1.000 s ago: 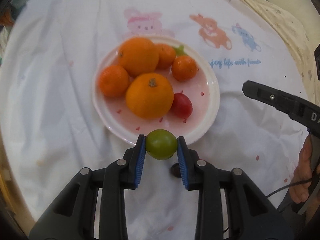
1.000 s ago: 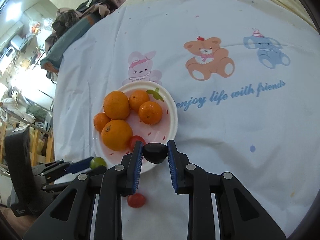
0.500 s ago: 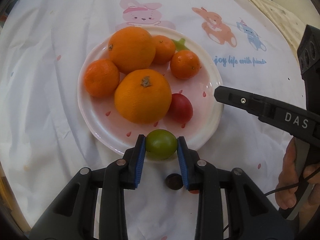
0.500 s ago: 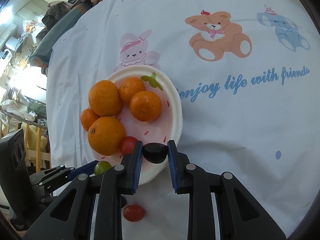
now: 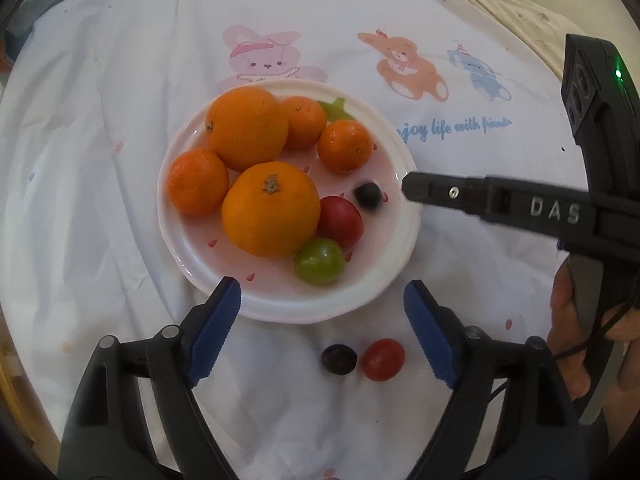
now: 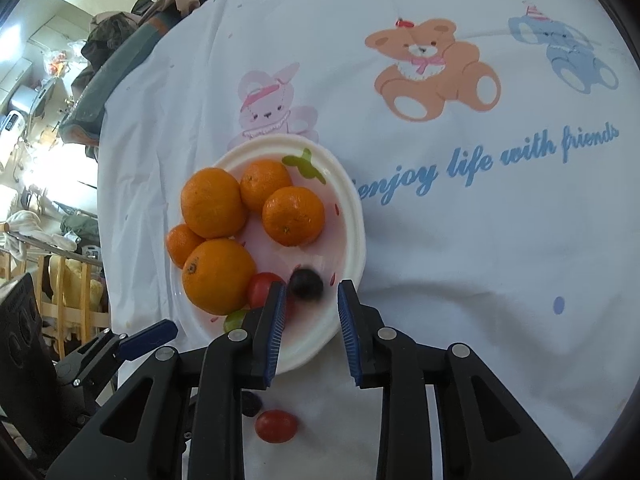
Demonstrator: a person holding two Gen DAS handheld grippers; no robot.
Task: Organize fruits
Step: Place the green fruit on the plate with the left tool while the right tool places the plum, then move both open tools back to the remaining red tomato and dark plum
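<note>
Left wrist view: left gripper (image 5: pixel 322 320) jaws have just been opening, empty, leaving the small green round fruit (image 5: pixel 319 261) on the white round plate (image 5: pixel 280 308); right gripper (image 6: pixel 311 330), likewise opening, drops the dark berry (image 6: pixel 306 284) there.

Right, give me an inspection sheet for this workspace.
Surface: white printed cloth, wrinkled.
Job's things: plate holds five oranges, a red tomato, a green fruit and a blurred dark fruit. A second dark fruit and second red tomato lie on the cloth.
Clutter: nothing seen.
Tongs: left tongs just opened wide, empty; right tongs just parted, nothing between them.
Cables: thin black cord by the hand.
Surroundings: piled clothes, wooden rail.
</note>
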